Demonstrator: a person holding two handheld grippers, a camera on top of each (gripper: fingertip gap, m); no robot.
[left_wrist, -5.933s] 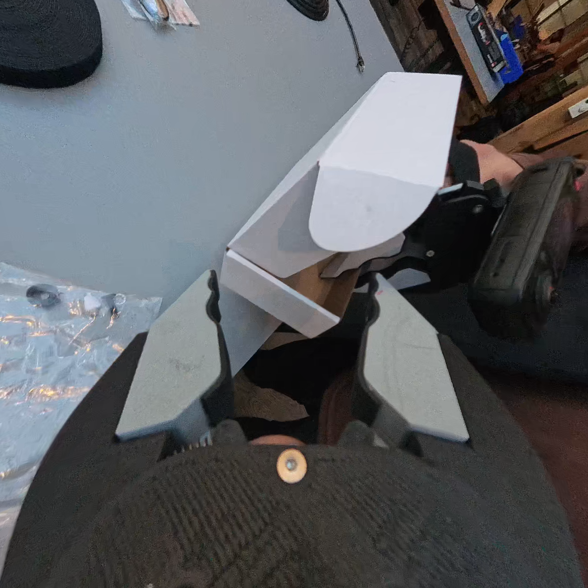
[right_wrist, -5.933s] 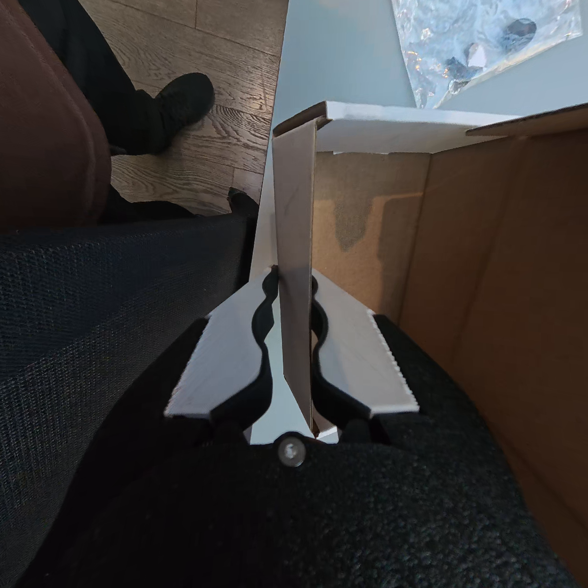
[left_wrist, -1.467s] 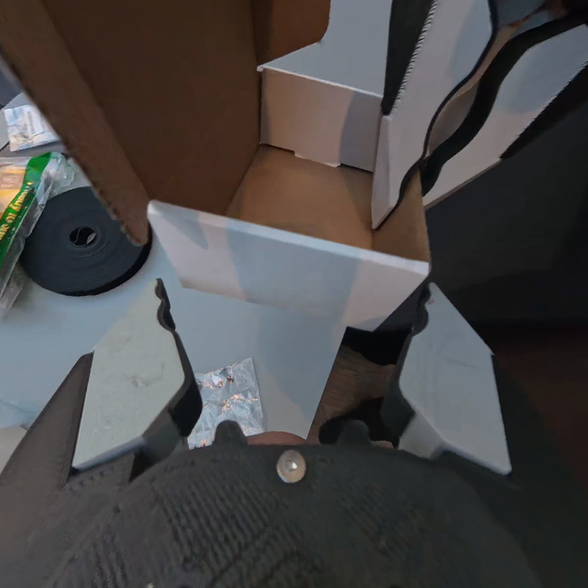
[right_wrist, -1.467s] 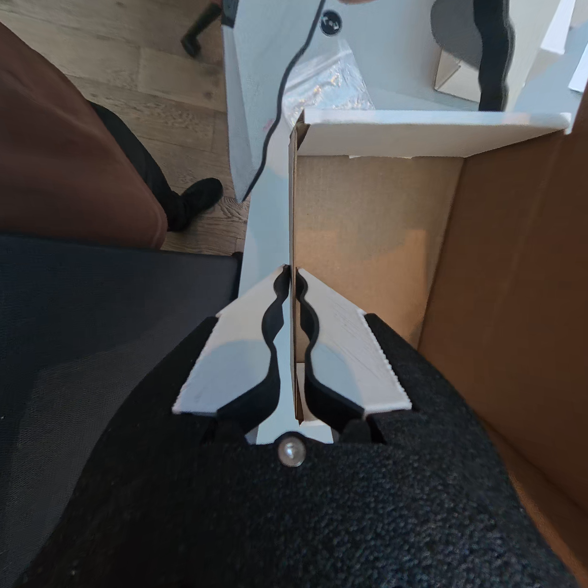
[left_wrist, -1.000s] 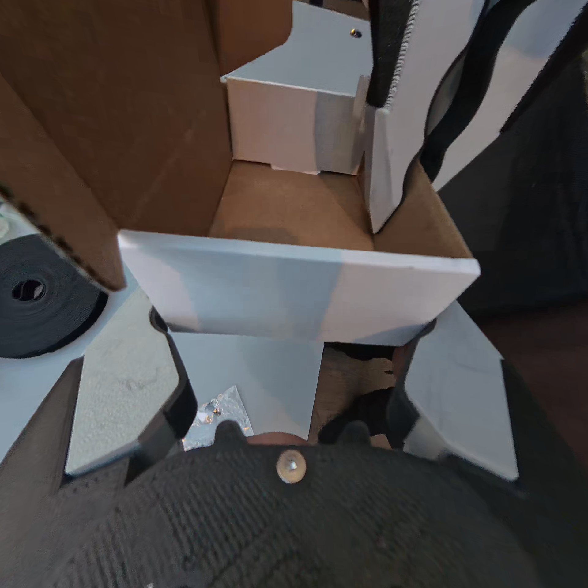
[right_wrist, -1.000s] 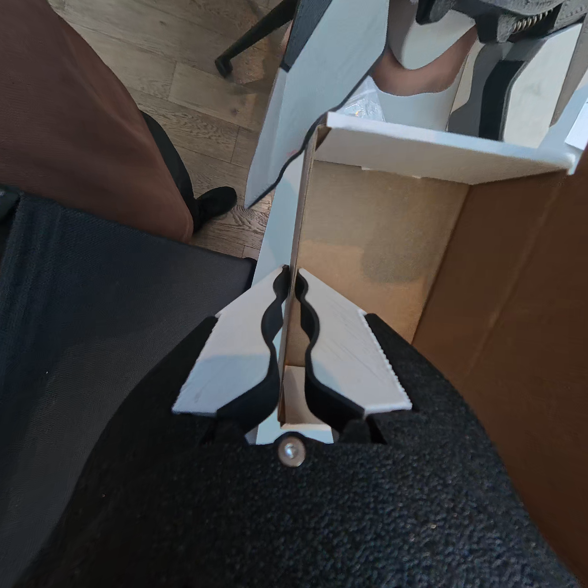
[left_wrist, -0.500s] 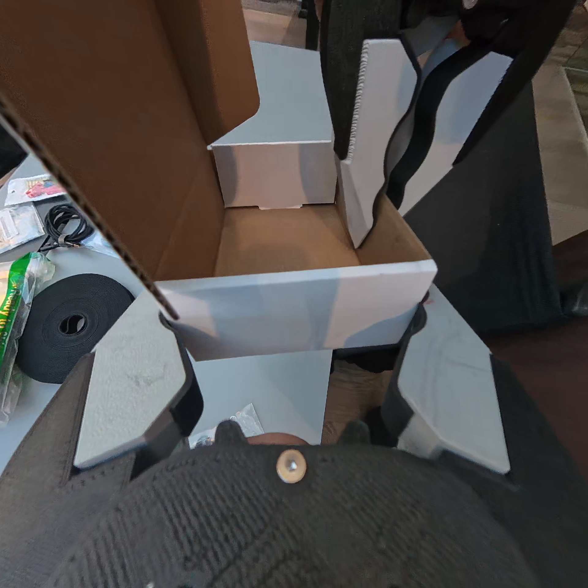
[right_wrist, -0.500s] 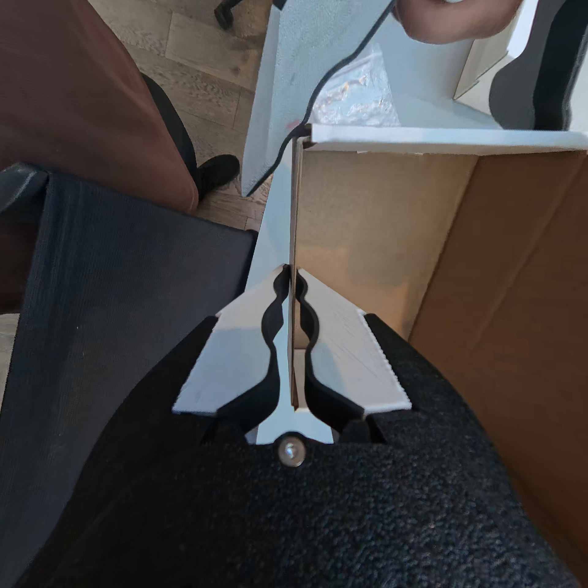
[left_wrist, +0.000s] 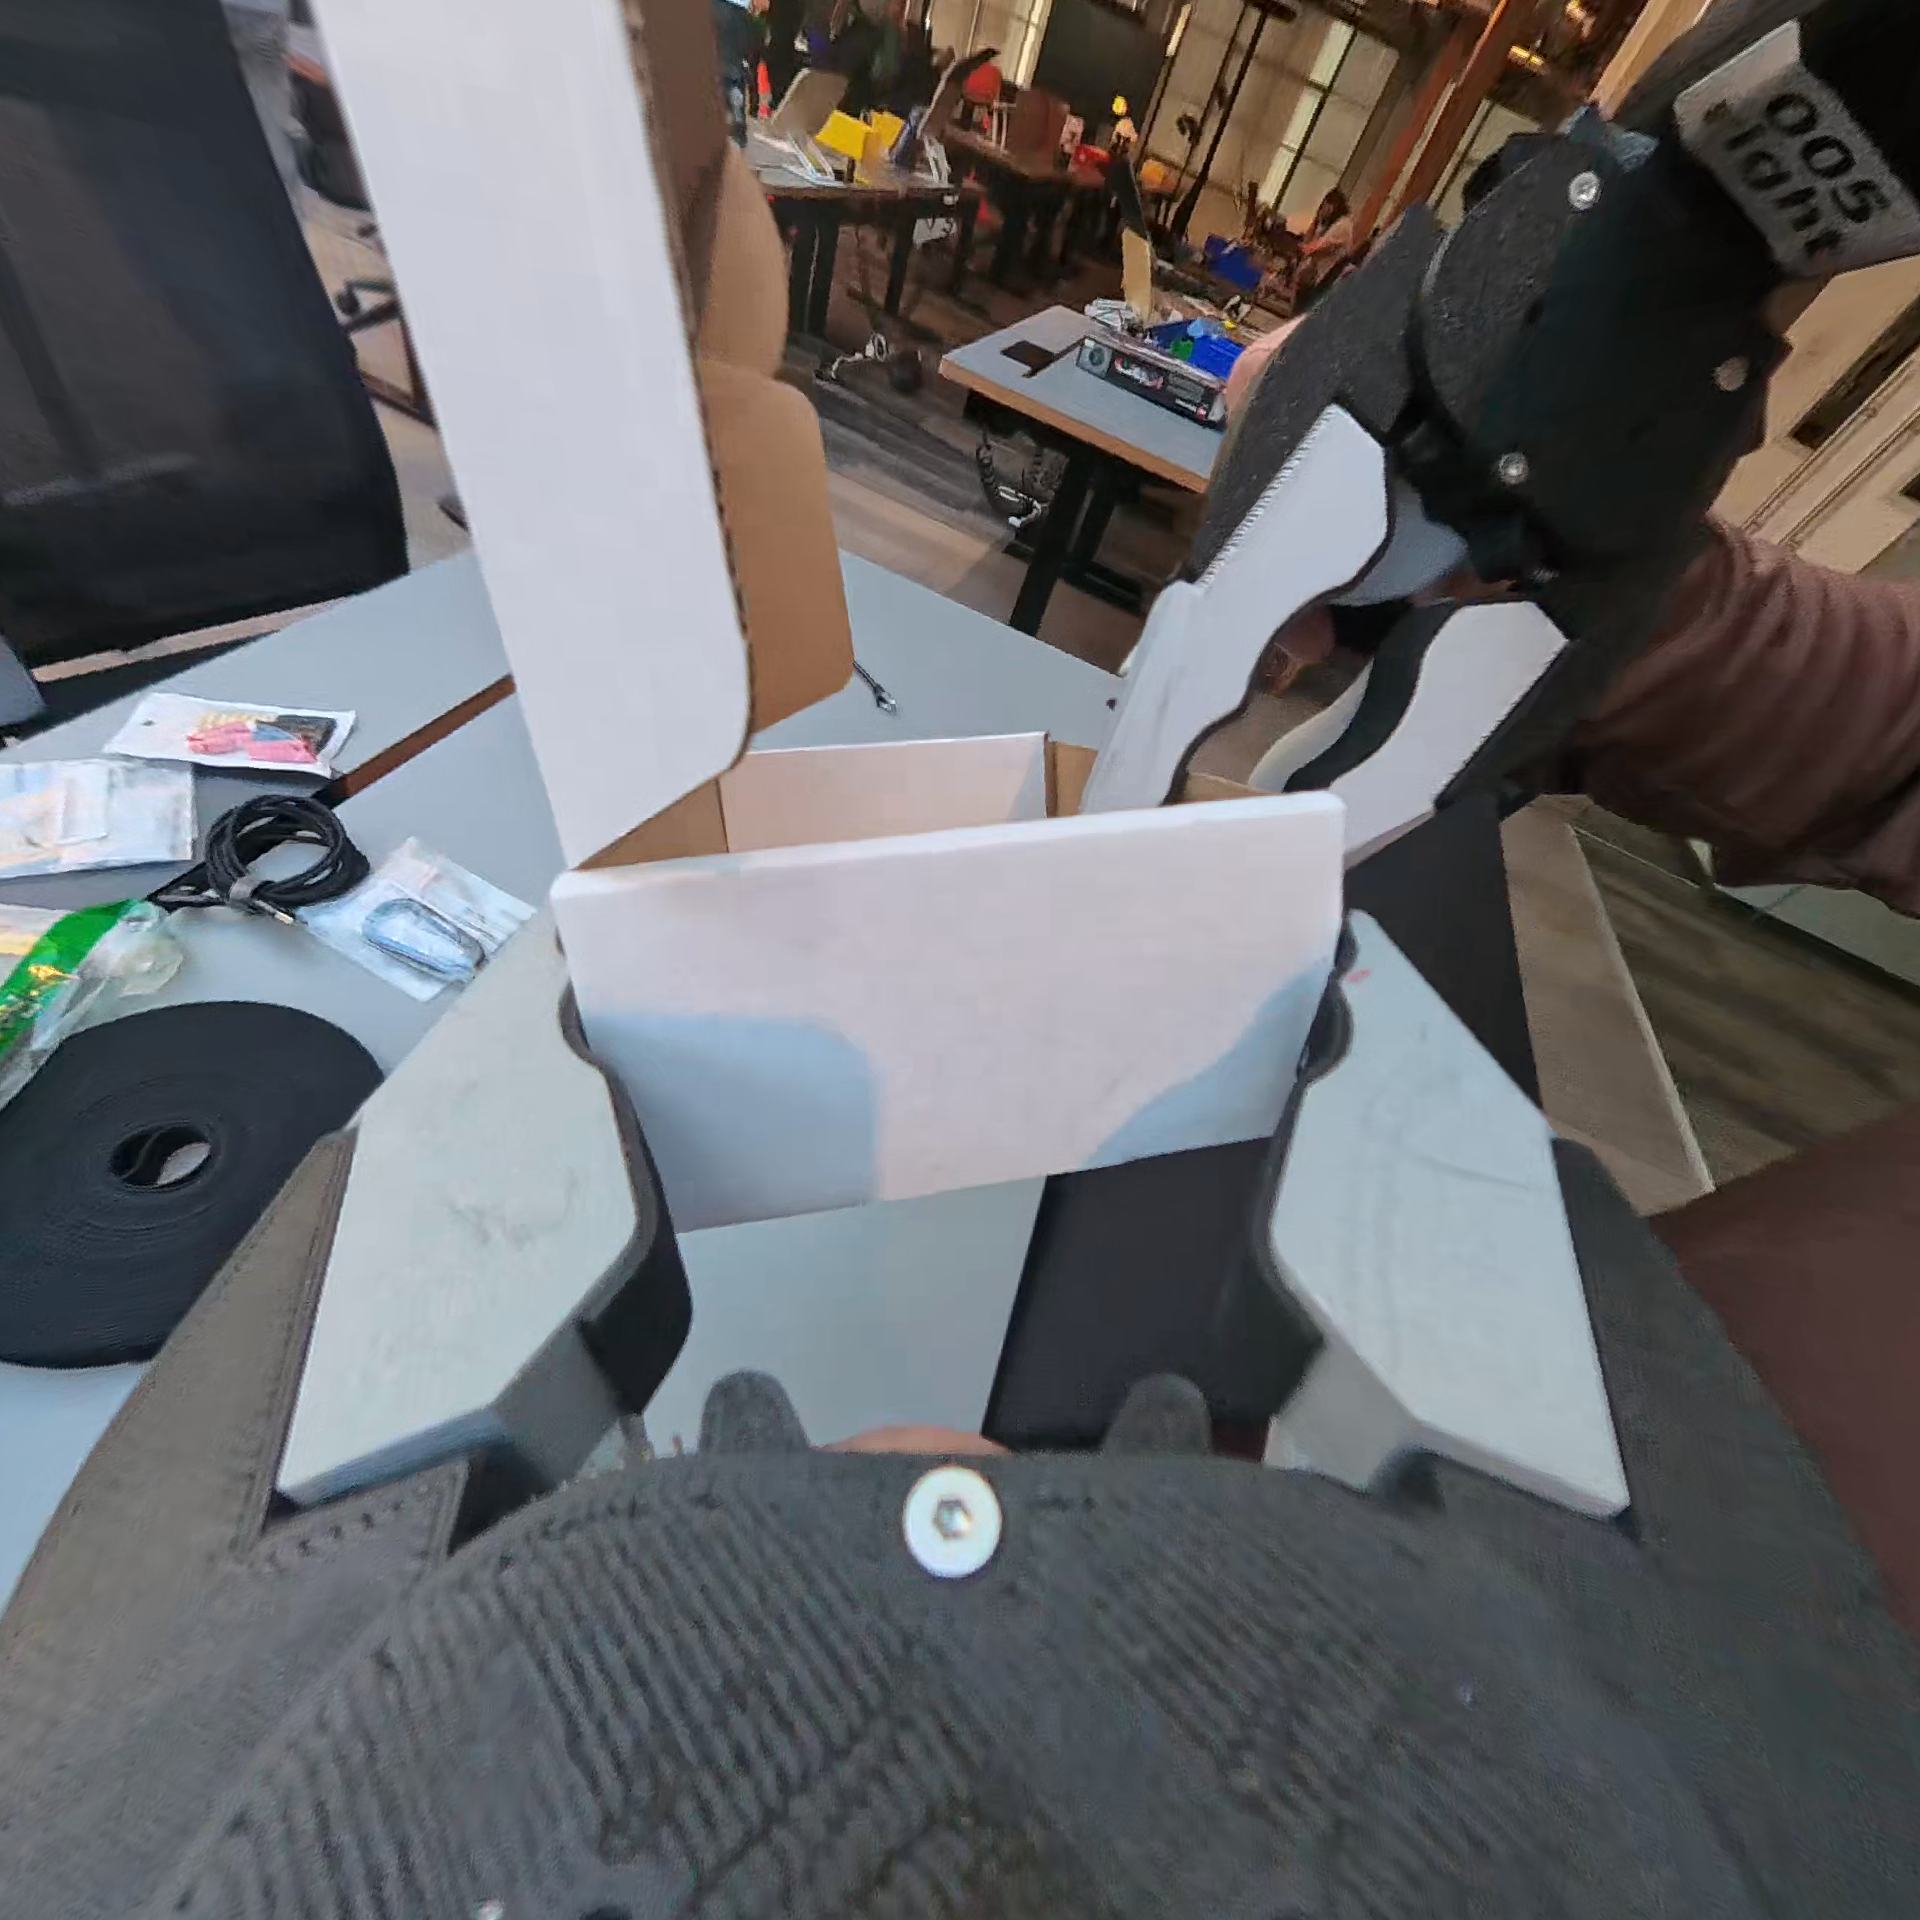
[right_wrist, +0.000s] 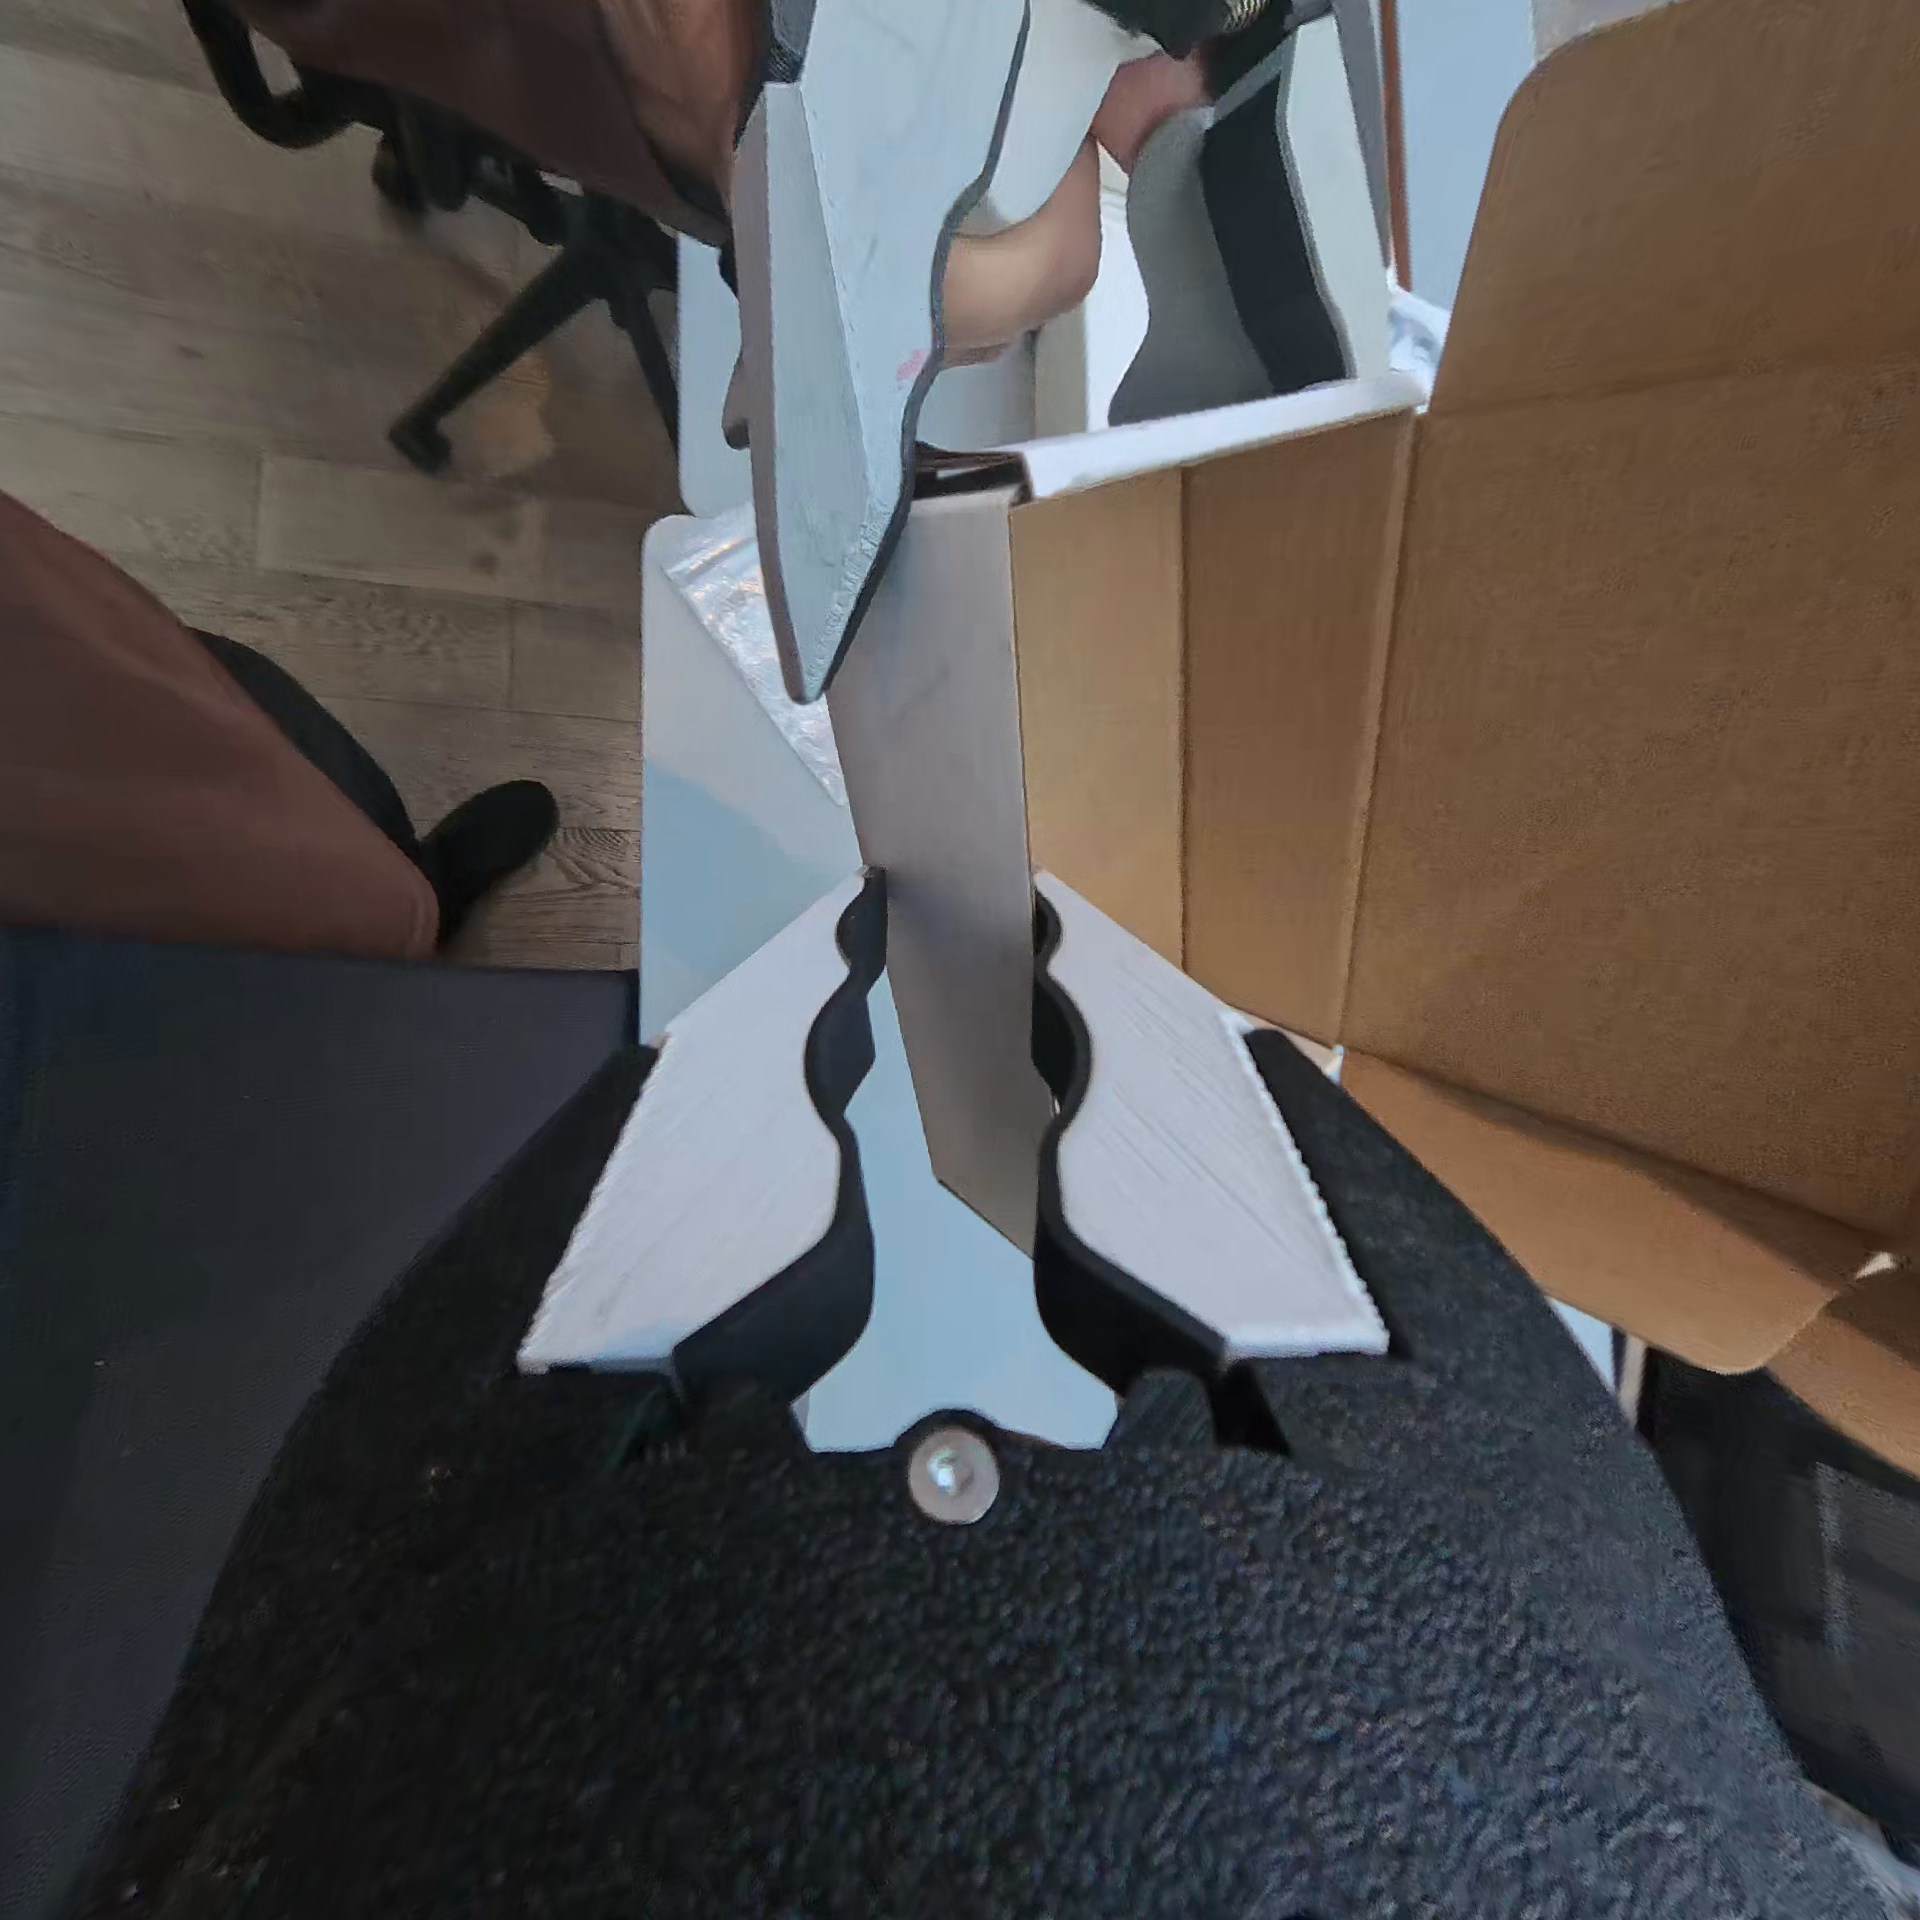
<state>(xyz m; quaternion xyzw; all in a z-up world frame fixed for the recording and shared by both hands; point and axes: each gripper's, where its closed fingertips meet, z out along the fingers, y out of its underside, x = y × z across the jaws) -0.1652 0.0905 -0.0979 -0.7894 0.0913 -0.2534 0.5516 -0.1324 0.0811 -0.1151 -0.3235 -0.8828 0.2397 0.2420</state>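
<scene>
A white cardboard box (left_wrist: 935, 987) with a brown inside stands on the grey table (left_wrist: 862, 1309), its lid (left_wrist: 540, 364) raised. My left gripper (left_wrist: 951, 997) spans the box's near end wall, with a fingertip touching each side of it. My right gripper (left_wrist: 1247, 800) is at the box's right side wall. In the right wrist view that gripper (right_wrist: 961, 904) has its jaws slightly apart, with the wall (right_wrist: 935, 779) slanting between them. One finger (right_wrist: 831, 416) of the left gripper shows beyond, against the box's far corner. The brown inside of the box (right_wrist: 1558, 727) is to the right.
A black roll of strap (left_wrist: 156, 1153), a coiled black cable (left_wrist: 275, 842), plastic bags (left_wrist: 416, 925) and a green packet (left_wrist: 52, 966) lie on the table to the left. A chair base (right_wrist: 499, 260), a person's shoe (right_wrist: 488, 831) and wood floor lie beyond the table edge. About 5 centimetres separates my left fingertips from my right.
The left view has swung level with the box, and its jaws have narrowed onto the end wall. The right jaws, earlier clamped tight on the side wall, have spread a little.
</scene>
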